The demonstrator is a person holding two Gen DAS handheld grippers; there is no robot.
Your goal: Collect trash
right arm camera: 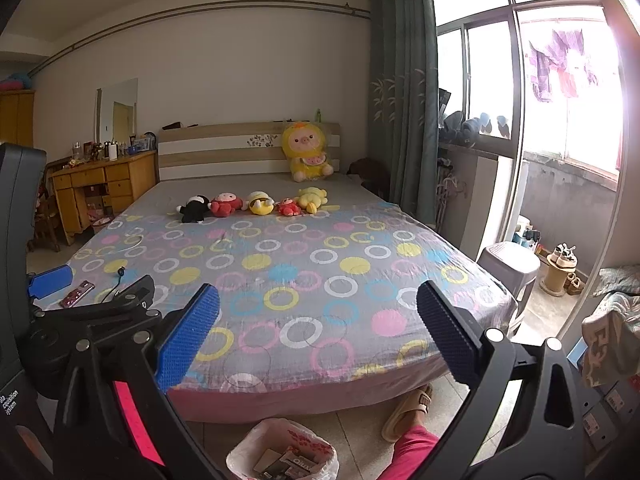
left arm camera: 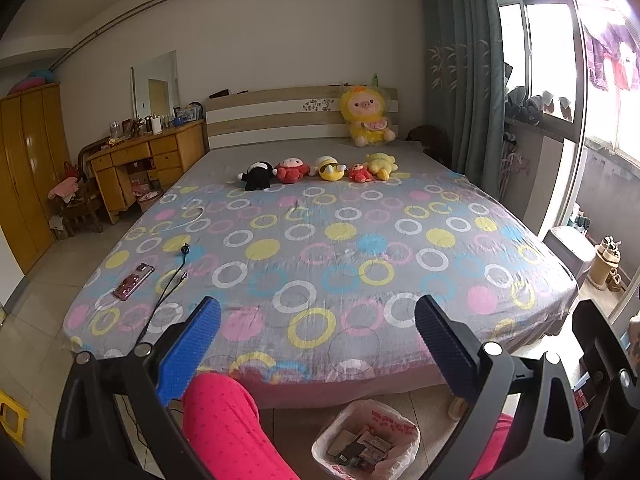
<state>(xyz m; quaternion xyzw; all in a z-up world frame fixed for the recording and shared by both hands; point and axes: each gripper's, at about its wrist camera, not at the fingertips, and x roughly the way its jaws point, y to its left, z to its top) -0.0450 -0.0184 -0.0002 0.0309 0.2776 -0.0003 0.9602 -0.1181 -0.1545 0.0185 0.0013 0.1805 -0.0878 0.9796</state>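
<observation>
Both tongs — left tongs and right tongs — hung released and empty above the lined trash bin, which already held wrappers. No litter showed on the bed; only a phone and cable lay near its left edge, so collection looked nearly done — open floor flanked the bed.

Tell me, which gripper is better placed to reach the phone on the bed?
Left, probably. The phone lies on the left side of the bed, close ahead of the open left gripper; the right gripper, also open, sits farther right.
</observation>
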